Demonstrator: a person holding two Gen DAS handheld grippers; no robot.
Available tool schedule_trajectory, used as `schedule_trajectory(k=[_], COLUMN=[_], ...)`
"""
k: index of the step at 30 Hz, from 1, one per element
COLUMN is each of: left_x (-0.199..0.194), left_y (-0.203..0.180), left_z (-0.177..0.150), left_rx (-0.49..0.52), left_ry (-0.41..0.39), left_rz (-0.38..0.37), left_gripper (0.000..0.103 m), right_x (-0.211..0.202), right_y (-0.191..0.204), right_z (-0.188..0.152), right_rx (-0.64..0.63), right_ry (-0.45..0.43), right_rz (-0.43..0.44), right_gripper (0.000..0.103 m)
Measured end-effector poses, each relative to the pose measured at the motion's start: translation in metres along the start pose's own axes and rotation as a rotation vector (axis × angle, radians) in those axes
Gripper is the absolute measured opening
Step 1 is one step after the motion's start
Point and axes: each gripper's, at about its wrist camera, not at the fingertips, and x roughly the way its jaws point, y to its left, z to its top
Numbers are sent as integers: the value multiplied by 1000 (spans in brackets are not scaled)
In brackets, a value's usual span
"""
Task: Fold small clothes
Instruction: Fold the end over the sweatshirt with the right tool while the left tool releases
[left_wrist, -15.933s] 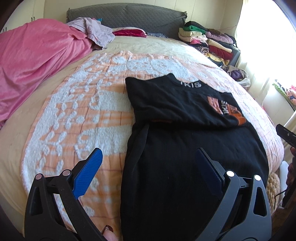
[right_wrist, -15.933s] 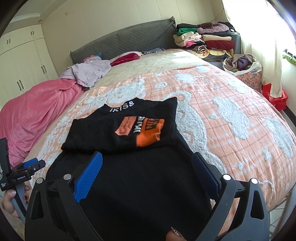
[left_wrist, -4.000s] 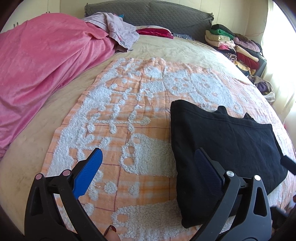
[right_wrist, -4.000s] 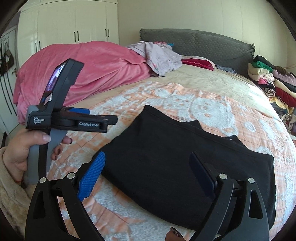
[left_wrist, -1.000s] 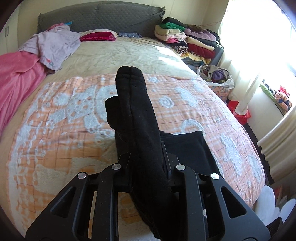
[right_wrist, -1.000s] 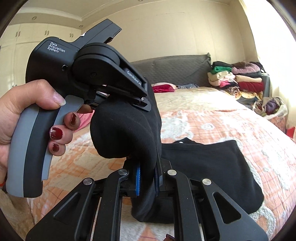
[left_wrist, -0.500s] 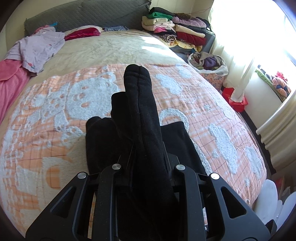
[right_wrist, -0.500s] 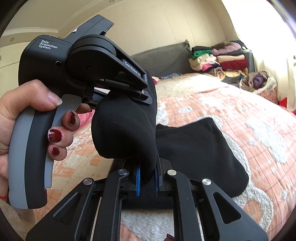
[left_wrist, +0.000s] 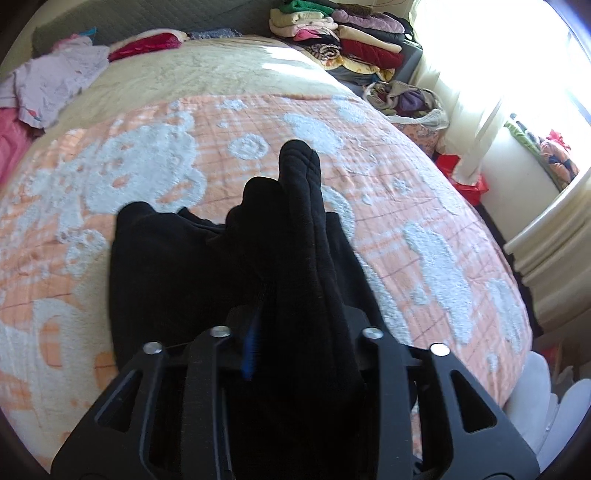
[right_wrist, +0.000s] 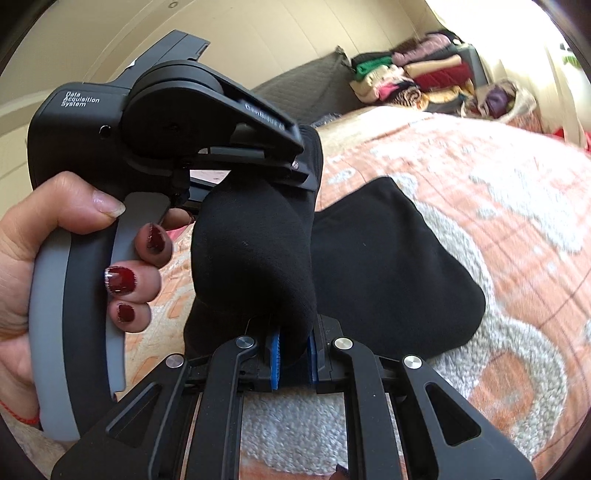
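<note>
A folded black garment (left_wrist: 173, 266) lies on the orange and white blanket (left_wrist: 110, 177). My left gripper (left_wrist: 291, 332) is shut on a thick bunched edge of it, which sticks up between the jaws. My right gripper (right_wrist: 293, 354) is shut on the same black garment (right_wrist: 388, 266), with a rounded fold bulging above its blue pads (right_wrist: 275, 356). The left gripper's body (right_wrist: 166, 122) and the hand holding it fill the left of the right wrist view, close beside my right gripper. The rest of the cloth trails onto the bed.
A stack of folded clothes (left_wrist: 343, 33) and a bag of clothes (left_wrist: 410, 103) stand at the far right of the bed. A lilac garment (left_wrist: 55, 81) and a red item (left_wrist: 147, 44) lie near the grey headboard. A bright curtained window (left_wrist: 517, 55) is on the right.
Both grippers have moved forward and down with the black garment, carrying its held edge over the part lying on the bed. More of the cloth now rests flat on the blanket.
</note>
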Motion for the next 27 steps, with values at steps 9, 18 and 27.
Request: schedule_trajectory(k=[9,18,27], left_x=[-21,-33,-31], left_y=[27,82,95], left_z=[-12,-44,-63], left_rx=[-72,-50,-35], left_ry=[-89,-101,-77], left_rz=[-131,64,83], left_gripper=[76,76,76], right_x=[-2,-11,30], right_y=[-55,-48,-52], right_z=[-4,31,61], right_rx=[303,252,225], right_ry=[81,76,206], right_rz=[113,134,115], right_gripper=[21,68,72])
